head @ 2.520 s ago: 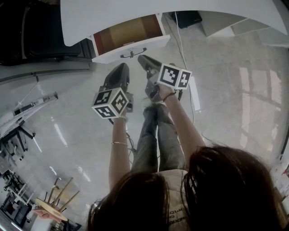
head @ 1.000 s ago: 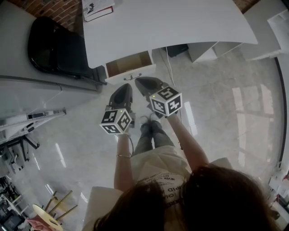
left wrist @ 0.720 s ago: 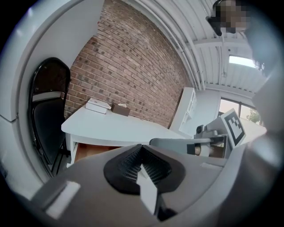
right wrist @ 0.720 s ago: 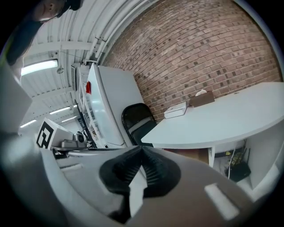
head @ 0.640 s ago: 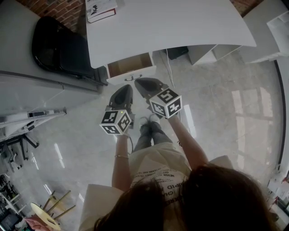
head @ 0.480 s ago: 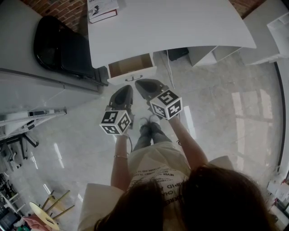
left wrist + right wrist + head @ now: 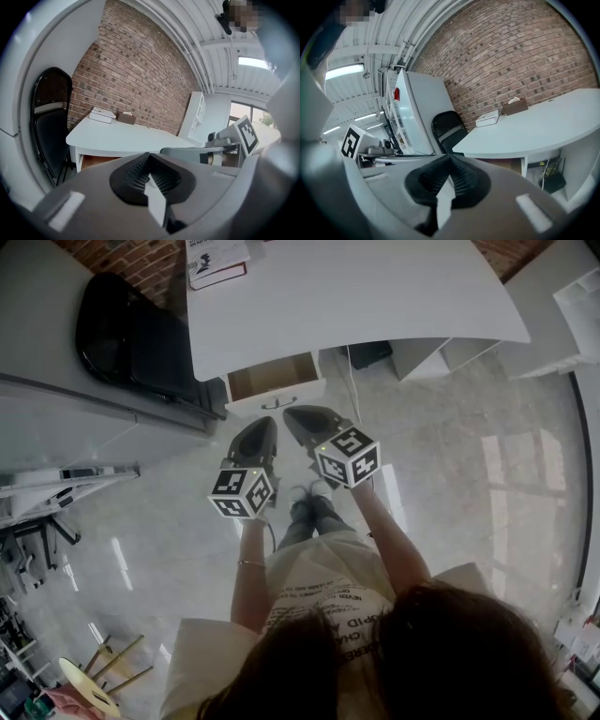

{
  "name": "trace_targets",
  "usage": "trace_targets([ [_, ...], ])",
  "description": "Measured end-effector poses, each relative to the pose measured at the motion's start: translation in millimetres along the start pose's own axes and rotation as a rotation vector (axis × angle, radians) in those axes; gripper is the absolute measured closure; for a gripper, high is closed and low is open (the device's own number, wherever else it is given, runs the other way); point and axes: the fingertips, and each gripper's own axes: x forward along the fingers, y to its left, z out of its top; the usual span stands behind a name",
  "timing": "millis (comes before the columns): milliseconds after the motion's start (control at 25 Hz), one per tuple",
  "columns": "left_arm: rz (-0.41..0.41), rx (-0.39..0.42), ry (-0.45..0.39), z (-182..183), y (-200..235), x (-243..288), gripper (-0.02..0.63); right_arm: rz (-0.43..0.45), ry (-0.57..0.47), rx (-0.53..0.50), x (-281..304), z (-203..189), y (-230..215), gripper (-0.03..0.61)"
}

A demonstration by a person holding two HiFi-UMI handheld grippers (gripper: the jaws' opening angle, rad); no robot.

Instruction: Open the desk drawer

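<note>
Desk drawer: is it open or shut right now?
Open: the drawer sticks out from under the desk, and its brown inside shows from above.

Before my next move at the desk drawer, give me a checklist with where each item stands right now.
1. Drawer pulled out from under the desk: ok, its wooden inside shows.
2. Drawer handle free: ok, neither gripper touches it.
3. Left gripper empty: ok, jaws together on nothing.
4. Right gripper empty: ok, jaws together on nothing.
5. Drawer out to its full travel: cannot tell.
</note>
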Motion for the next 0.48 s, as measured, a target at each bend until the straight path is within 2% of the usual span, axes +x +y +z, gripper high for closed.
trace_targets([
  [480, 0.006, -0.002, 0.012, -4.7, -4.6, -0.4, 0.620, 0.022, 0.019, -0.003, -2.7, -3.0, 0.3, 0.575],
])
